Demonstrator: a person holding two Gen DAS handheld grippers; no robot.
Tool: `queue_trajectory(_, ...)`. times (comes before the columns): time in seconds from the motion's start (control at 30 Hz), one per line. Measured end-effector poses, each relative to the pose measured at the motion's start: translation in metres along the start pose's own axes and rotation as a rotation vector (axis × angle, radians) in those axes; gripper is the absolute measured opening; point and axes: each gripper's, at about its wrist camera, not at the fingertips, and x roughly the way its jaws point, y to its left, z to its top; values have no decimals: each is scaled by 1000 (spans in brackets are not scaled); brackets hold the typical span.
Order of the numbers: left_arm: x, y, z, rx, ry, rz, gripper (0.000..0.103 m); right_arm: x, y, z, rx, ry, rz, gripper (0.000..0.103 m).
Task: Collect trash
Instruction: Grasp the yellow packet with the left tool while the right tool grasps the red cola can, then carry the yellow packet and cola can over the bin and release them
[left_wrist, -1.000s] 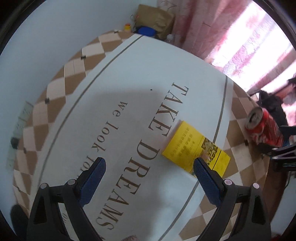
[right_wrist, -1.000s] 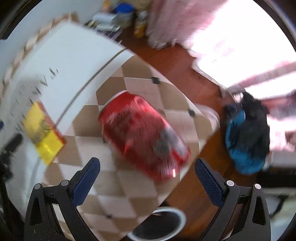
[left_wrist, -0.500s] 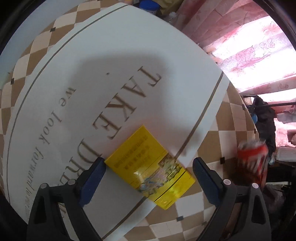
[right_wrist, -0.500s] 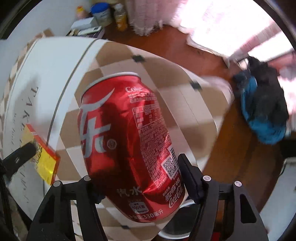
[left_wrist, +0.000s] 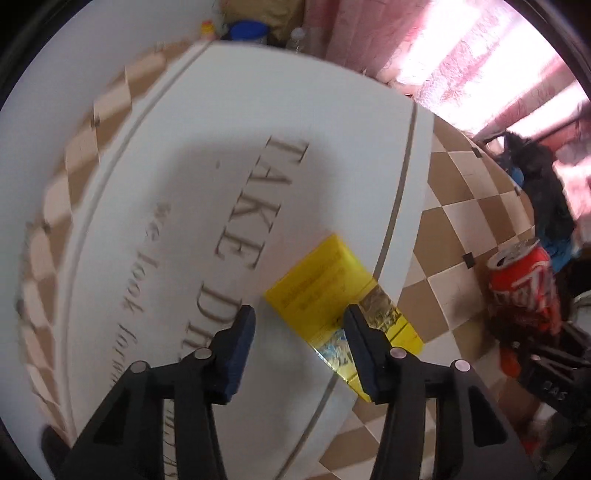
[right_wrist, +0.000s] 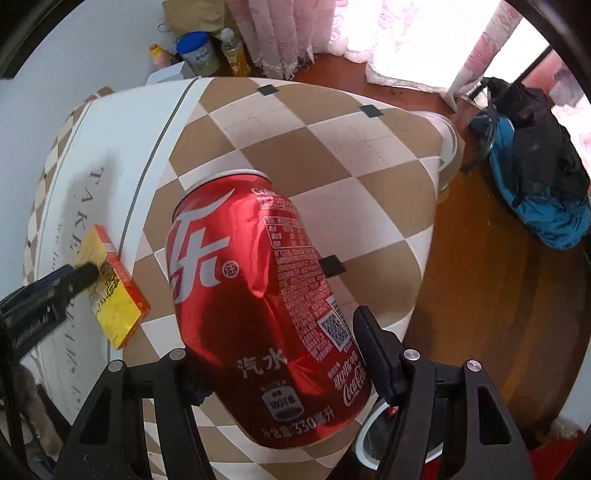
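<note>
A flat yellow box (left_wrist: 325, 284) lies on the white tablecloth (left_wrist: 184, 147) by its grey border line. My left gripper (left_wrist: 301, 332) points down over the box's near-left corner. Its jaws are closing, with the right finger over the box top and the left finger over bare cloth, so nothing is gripped. In the right wrist view that box (right_wrist: 118, 314) shows with a left finger on top of it. My right gripper (right_wrist: 284, 365) is shut on a dented red cola can (right_wrist: 258, 295), held tilted above the checked table corner. The can (left_wrist: 524, 291) also shows at the right.
A white-rimmed round bin (right_wrist: 369, 439) stands on the wooden floor below the table corner. A blue and black backpack (right_wrist: 535, 177) lies by the pink curtains. A tin and bottles (right_wrist: 199, 55) stand beyond the far table edge.
My right gripper has shut on the red can, which lay on the checked cloth, and now holds it tilted. The left jaws have narrowed to about half over the yellow box.
</note>
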Motion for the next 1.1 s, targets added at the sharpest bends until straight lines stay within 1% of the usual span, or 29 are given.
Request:
queue_trajectory(0.03,3,8,-1,-39,25,-28,59,1,2,1,-4,1,-1,68)
queue_trajectory(0.07,6,13,-3,-67,50,-52,62,2,5,2,-5,4,4,69)
queue_trajectory(0.1,6,14,-3,-78,46,-68,68,3,6,4,-2,4,9,69)
queue_trajectory(0.13,8,12,-3,-80,54,-62,73,3,7,5,4,-1,14,69)
queue_trajectory(0.2,12,7,-2,-70,68,-22,80,2,9,7,12,-17,-1,70)
queue_trajectory(0.27,20,-5,2,-64,80,6,97,-1,7,9,25,-54,-47,68)
queue_trajectory(0.3,23,-7,2,-71,77,24,99,-2,3,10,46,-66,-69,55)
queue_trajectory(0.33,23,-13,6,-81,72,32,100,-1,0,10,66,-69,-74,56)
queue_trajectory(0.4,25,-18,6,-93,59,52,98,-2,-7,10,97,-83,-67,56)
queue_trajectory(0.47,28,-19,2,-96,41,95,96,-3,-11,10,106,-87,-68,56)
queue_trajectory(0.53,30,-27,3,-95,24,124,94,-4,-14,8,106,-95,-84,56)
queue_trajectory(0.6,31,-27,2,-87,9,140,94,-4,-18,5,116,-99,-79,56)
queue_trajectory(0.63,31,-28,2,-88,1,141,91,-4,-19,3,121,-100,-75,55)
queue_trajectory(0.67,27,-26,0,-86,-24,140,71,-3,-22,2,124,-104,-76,55)
queue_trajectory(0.7,24,-44,4,-75,-50,137,67,-3,-25,1,126,-108,-79,55)
queue_trajectory(0.73,22,-43,3,-64,-52,122,64,-2,-27,0,131,-110,-81,55)
queue_trajectory(0.77,20,-42,0,-54,-49,101,63,-2,-28,-3,136,-114,-82,55)
queue_trajectory(0.8,18,-40,-4,-41,-62,88,62,-2,-30,-6,142,-117,-81,54)
queue_trajectory(0.93,13,-38,-16,19,-107,97,61,-2,-38,-19,169,-126,-55,54)
queue_trajectory(1.1,-4,-47,-37,67,-140,71,60,-11,-47,-42,210,-157,-9,54)
